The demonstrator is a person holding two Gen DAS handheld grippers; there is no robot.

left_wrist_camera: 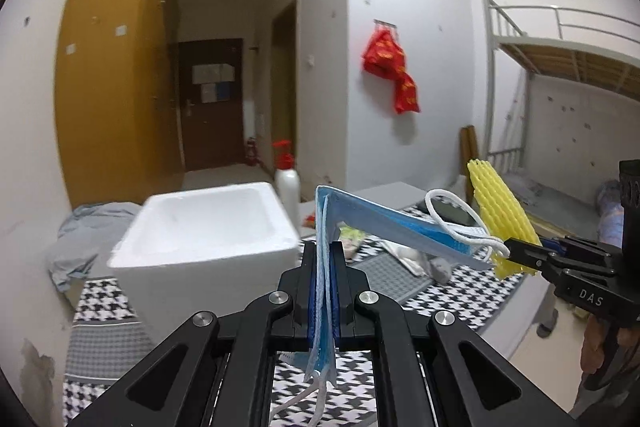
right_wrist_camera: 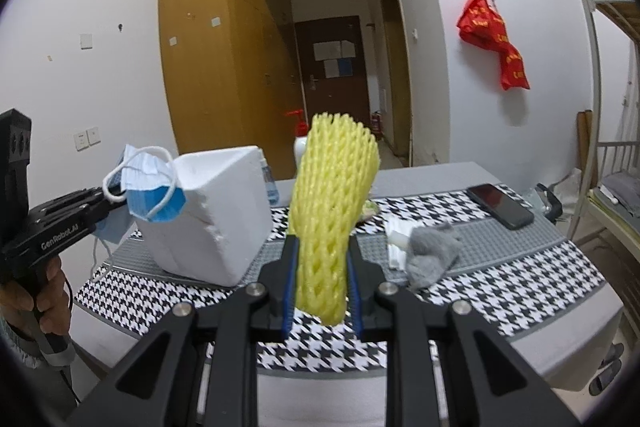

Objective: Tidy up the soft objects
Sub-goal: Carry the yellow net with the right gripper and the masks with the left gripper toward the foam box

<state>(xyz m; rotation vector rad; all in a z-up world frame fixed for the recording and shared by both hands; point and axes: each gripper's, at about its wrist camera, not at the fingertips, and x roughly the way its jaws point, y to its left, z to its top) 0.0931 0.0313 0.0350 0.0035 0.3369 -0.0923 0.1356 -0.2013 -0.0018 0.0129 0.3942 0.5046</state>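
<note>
Currently two handheld grippers are raised above a surface (right_wrist_camera: 520,291) covered in black-and-white houndstooth cloth. The left gripper (left_wrist_camera: 326,291) is clenched on a blue face mask (left_wrist_camera: 384,227), pinched near its fold so the pleated panel juts forward and white ear loops dangle. The right gripper (right_wrist_camera: 322,291) is grasping a yellow foam net sleeve (right_wrist_camera: 332,211) near its lower end, the rest standing upright.

Both look very light, limp and compressible; neither seems fragile, though the mask's loops could snag. A mid-body pinch should hold either.

A white foam box (right_wrist_camera: 224,211), open at the top, stands just beside the mask. A grey cloth (right_wrist_camera: 434,251) lies on the surface.
</note>
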